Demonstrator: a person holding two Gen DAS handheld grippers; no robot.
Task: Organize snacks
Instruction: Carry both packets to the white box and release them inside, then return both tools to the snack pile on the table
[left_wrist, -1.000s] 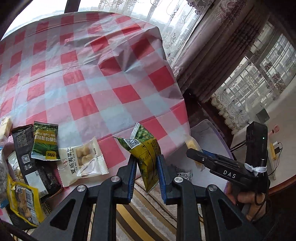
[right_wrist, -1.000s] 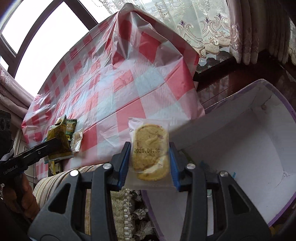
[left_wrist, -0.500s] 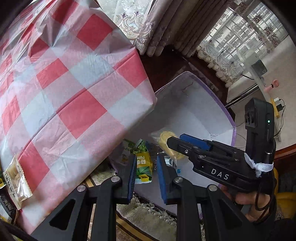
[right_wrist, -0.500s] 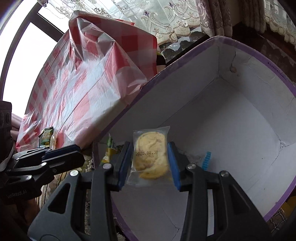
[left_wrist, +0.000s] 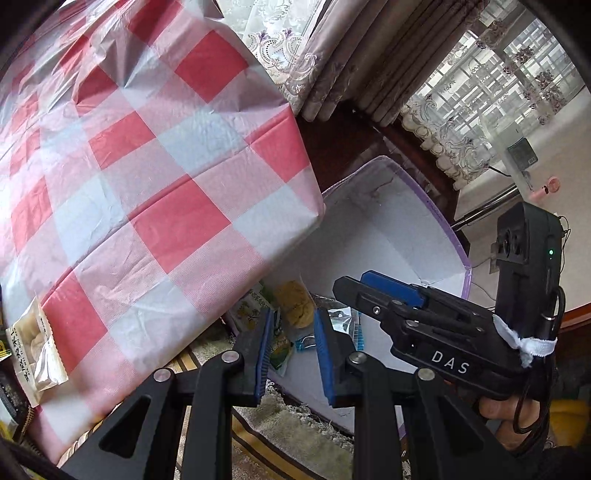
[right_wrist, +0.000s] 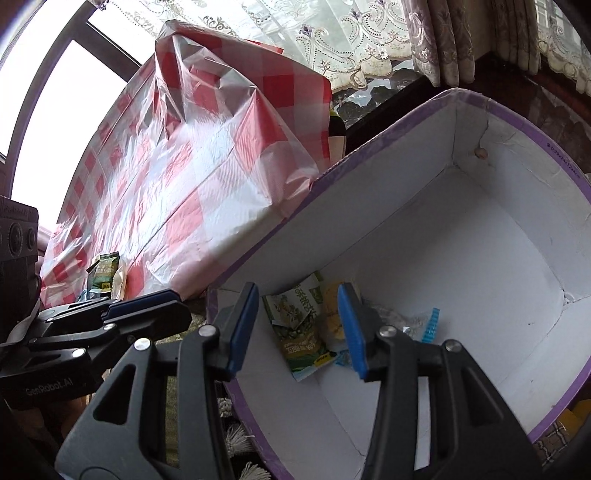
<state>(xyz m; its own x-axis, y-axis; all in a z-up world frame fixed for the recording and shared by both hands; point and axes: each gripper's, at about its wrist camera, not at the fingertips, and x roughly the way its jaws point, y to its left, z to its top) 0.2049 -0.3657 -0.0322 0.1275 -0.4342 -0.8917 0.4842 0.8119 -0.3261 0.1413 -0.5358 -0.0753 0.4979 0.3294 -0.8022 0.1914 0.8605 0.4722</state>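
- Below my right gripper (right_wrist: 301, 326), at the lower centre of the frame, the purple-rimmed box (right_wrist: 509, 122) holds the green pea packet (right_wrist: 299, 332) and the yellow cookie packet (right_wrist: 332, 314).
- My right jaws are opening, with nothing between them.
- My left gripper (left_wrist: 291, 354) stands narrowly apart and empty over the same packets.
- At far left, a pale nut packet (left_wrist: 35, 349), probably macadamias, lies on the checked tablecloth (left_wrist: 155, 177).

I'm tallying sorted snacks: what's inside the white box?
In the box: a green packet, a yellow cookie pack, a clear wrapper with a blue strip. Anything beneath them is hidden.
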